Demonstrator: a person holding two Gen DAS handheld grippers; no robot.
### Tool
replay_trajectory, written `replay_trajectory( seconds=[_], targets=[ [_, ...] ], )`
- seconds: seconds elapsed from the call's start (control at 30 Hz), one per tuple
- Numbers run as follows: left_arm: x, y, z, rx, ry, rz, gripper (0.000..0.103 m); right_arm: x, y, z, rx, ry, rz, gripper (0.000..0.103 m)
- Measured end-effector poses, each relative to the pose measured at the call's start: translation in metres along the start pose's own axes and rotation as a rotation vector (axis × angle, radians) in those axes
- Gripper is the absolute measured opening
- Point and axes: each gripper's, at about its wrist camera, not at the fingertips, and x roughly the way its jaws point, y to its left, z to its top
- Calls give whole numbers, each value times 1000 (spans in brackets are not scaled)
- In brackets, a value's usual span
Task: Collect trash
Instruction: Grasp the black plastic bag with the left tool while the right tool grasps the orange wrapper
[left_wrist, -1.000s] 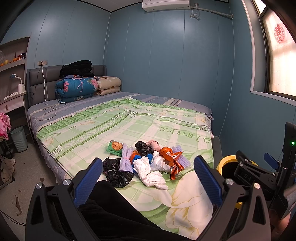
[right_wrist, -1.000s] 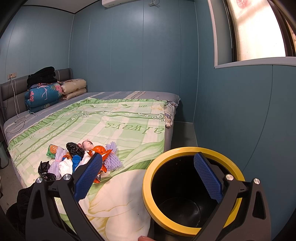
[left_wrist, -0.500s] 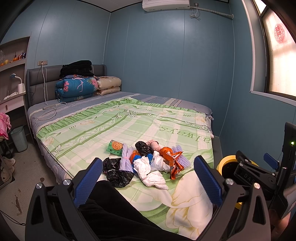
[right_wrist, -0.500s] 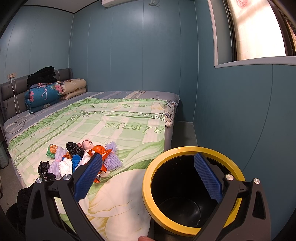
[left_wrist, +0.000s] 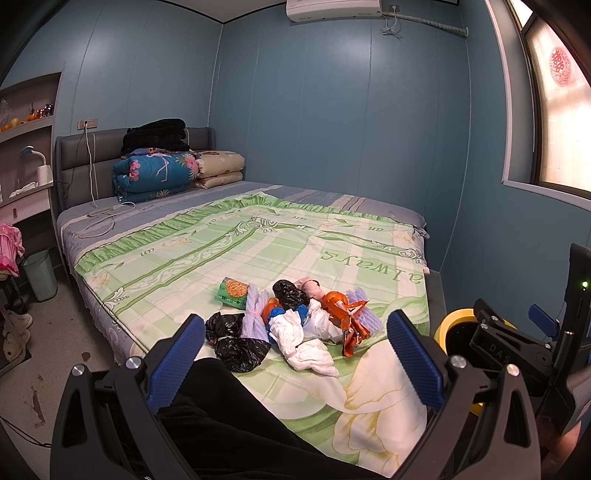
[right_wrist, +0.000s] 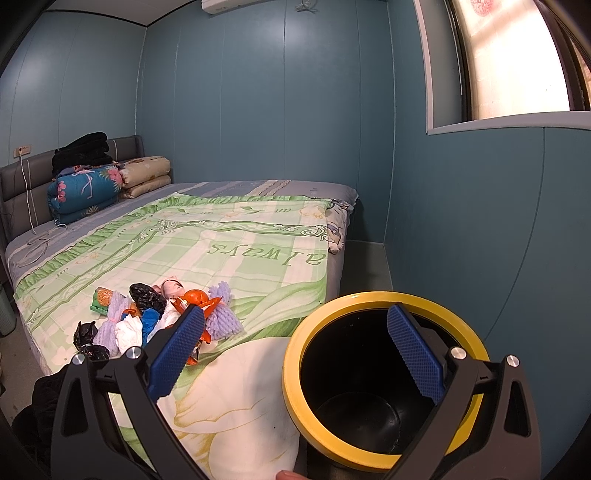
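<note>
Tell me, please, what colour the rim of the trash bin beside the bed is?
Yellow, around a black inside; the trash bin shows best in the right wrist view.

trash pile (left_wrist: 291, 325) on bed (left_wrist: 207, 251) — bin (right_wrist: 380, 402) beside bed, right

The left gripper (left_wrist: 295, 354) hung wide apart over a trash pile (left_wrist: 291, 325) on the bed (left_wrist: 207, 251); a yellow-rimmed bin (left_wrist: 452, 325) stood right.

Bare bedspread (left_wrist: 207, 258) around trash pile (left_wrist: 295, 325)
</note>
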Motion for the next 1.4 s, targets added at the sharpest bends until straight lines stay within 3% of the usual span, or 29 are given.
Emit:
replay_trajectory(
  seconds=[0.2,0.5,0.6,0.7,0.8,1.07,1.2,1.4],
  targets=[
    [5,5,-3,-21,19,-17,95,8,2,1,-38,6,8,95],
    [25,11,-11,-58,98,-80,95,55,19,6,-79,115,160,95],
    [38,24,-13,-113,142,-98,95,76,34,8,-98,172,240,95],
    [51,45,-10,-151,146,-58,95,102,45,7,-62,252,345,95],
    [71,58,-6,-110,186,-1,95,122,57,5,-55,292,391,95],
    [151,117,-5,-182,416,15,95,171,92,-1,-138,374,417,95],
    [185,134,-11,-210,481,22,95,196,111,-5,-169,447,412,95],
    [224,132,-23,-177,554,6,95,221,127,-3,-218,465,383,95]
  ],
)
